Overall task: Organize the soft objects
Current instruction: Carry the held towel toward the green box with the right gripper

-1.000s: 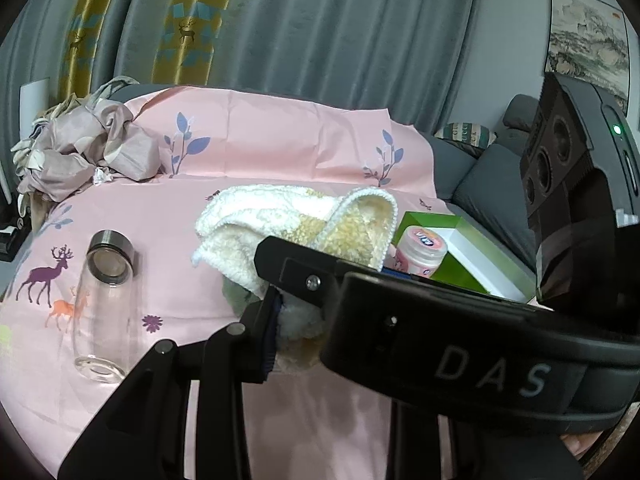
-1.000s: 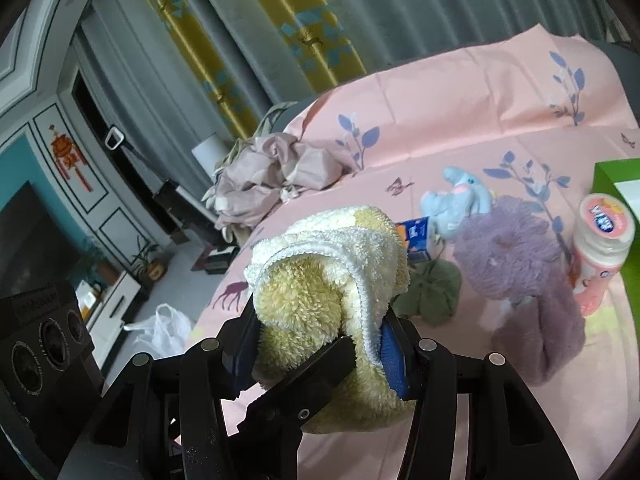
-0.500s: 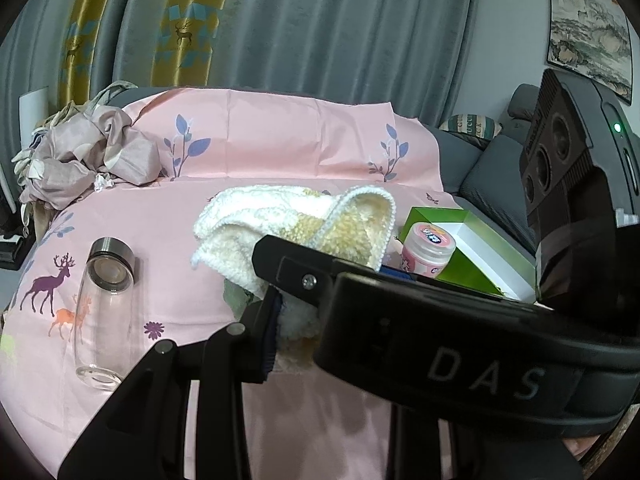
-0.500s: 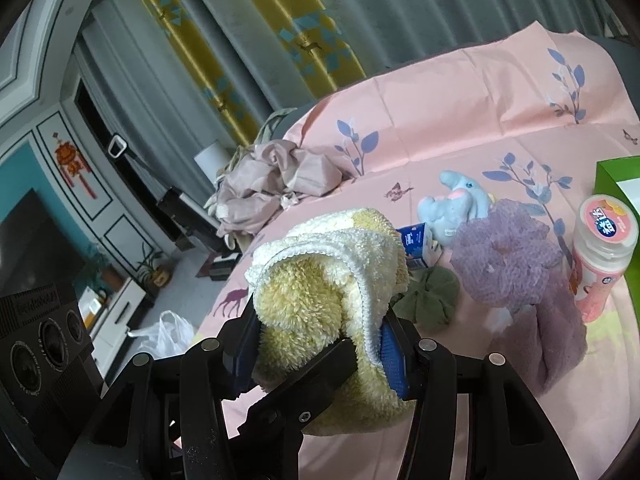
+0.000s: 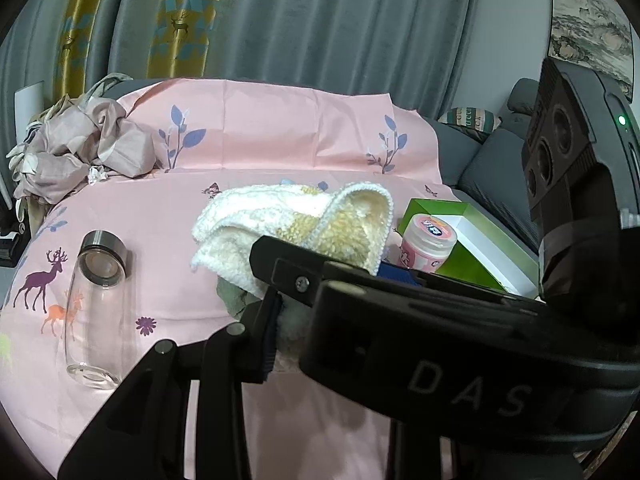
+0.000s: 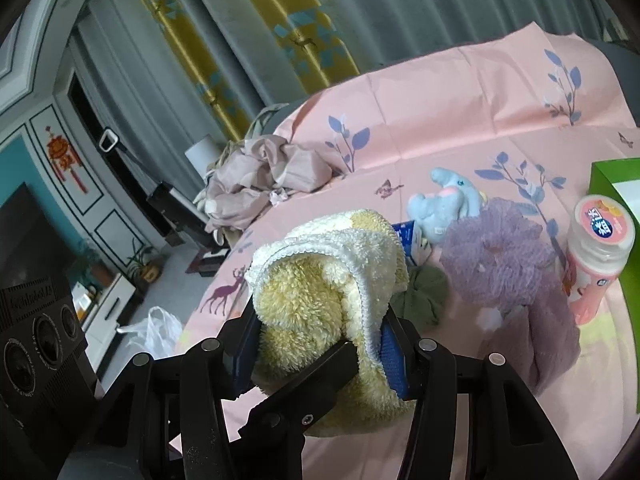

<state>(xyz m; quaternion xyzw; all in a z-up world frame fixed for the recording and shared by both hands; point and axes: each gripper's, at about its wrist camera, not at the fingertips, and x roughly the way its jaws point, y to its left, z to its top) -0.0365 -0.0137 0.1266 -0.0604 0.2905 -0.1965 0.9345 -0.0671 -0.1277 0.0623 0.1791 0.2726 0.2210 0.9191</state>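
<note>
A fluffy yellow and white towel (image 6: 320, 280) is bunched up above the pink sheet (image 6: 460, 120). My right gripper (image 6: 318, 344) is shut on it, its two blue pads squeezing the bundle from both sides. My left gripper (image 5: 296, 328) is shut on the towel's (image 5: 288, 216) lower part; only its left blue pad shows. The right gripper's black body (image 5: 440, 352) crosses in front and hides the other finger. One left finger (image 6: 312, 380) crosses under the towel in the right wrist view.
On the sheet lie a purple scrunchie (image 6: 496, 260), purple cloth (image 6: 548, 344), green scrunchie (image 6: 420, 292), blue plush elephant (image 6: 444, 204), pink-capped jar (image 6: 600, 252) and green box (image 5: 472, 248). A glass bottle (image 5: 96, 304) lies left. Crumpled fabric (image 5: 80, 148) sits at the back left.
</note>
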